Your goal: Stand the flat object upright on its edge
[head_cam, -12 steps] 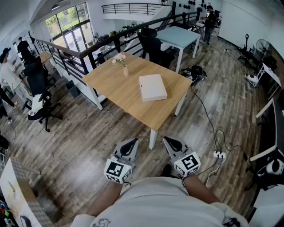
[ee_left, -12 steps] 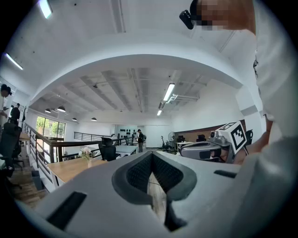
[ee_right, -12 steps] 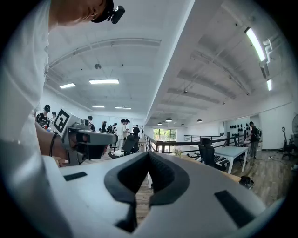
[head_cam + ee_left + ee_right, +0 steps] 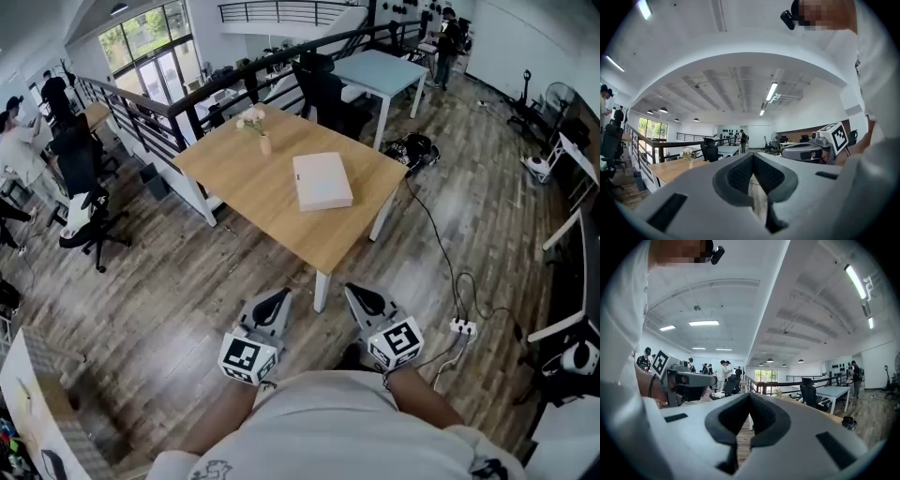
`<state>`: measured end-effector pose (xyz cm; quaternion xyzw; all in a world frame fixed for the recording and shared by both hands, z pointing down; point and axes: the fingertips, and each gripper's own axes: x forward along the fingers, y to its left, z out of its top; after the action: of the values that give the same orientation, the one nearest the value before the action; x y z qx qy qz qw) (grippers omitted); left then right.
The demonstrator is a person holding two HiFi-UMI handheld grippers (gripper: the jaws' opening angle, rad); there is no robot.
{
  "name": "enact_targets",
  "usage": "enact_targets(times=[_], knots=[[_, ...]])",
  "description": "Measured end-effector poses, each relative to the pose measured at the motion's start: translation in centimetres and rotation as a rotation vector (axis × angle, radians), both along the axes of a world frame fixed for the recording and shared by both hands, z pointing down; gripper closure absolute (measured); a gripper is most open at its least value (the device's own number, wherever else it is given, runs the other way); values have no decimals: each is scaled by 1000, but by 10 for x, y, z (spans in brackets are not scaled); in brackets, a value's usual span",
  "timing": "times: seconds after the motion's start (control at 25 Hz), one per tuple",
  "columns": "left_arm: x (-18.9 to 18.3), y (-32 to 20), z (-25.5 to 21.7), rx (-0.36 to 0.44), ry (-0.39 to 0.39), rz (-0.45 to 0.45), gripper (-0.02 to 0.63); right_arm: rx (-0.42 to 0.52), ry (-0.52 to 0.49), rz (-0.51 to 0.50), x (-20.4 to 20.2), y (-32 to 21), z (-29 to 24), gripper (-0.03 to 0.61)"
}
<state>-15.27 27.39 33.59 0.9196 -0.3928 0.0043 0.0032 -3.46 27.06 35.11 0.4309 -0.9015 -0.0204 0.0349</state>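
A flat white box (image 4: 322, 181) lies on its broad face near the middle of a wooden table (image 4: 253, 183). Both grippers are held close to my body, well short of the table and over the wood floor. My left gripper (image 4: 275, 305) is shut with nothing in it, its jaws (image 4: 753, 157) pressed together. My right gripper (image 4: 361, 299) is shut and empty too, its jaws (image 4: 749, 397) closed. The two point toward the table's near leg. In the left gripper view the right gripper (image 4: 806, 151) shows beside it.
A small vase with flowers (image 4: 263, 139) stands at the table's far side. A pale blue table (image 4: 380, 73) and black chairs (image 4: 323, 94) are behind. A black railing (image 4: 178, 108) runs at left. A power strip and cable (image 4: 461, 326) lie on the floor at right. People stand far off.
The head view has shifted slightly; the grippers and the box keep their places.
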Motion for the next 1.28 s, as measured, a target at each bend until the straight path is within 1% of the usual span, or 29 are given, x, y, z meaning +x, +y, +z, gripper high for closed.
enact_targets(times=[0.2, 0.4, 0.52, 0.6, 0.64, 0.76, 0.88, 0.96, 1.04, 1.28], knots=[[10, -16, 4, -7, 3, -20, 607, 3, 6, 9, 15, -17, 2, 574], [26, -43, 5, -3, -6, -60, 607, -7, -24, 28, 40, -44, 3, 572], [39, -63, 7, -8, -10, -81, 603, -5, -21, 23, 56, -65, 4, 572], [51, -76, 10, -13, -9, -87, 567, -18, -15, 7, 67, -78, 9, 526], [57, -83, 12, -15, -10, -89, 553, -25, -12, -1, 72, -85, 11, 514], [77, -108, 14, -16, -17, -88, 484, -42, -11, -18, 92, -108, 15, 461], [100, -131, 13, -12, -16, -86, 401, -58, -10, -18, 117, -130, 17, 366], [113, -142, 13, -14, -14, -89, 368, -61, -5, -16, 133, -139, 16, 327], [124, -152, 14, -16, -12, -99, 344, -61, -6, -18, 147, -146, 17, 304], [143, -174, 19, -44, -5, -129, 342, -84, -28, -27, 173, -164, 27, 265]])
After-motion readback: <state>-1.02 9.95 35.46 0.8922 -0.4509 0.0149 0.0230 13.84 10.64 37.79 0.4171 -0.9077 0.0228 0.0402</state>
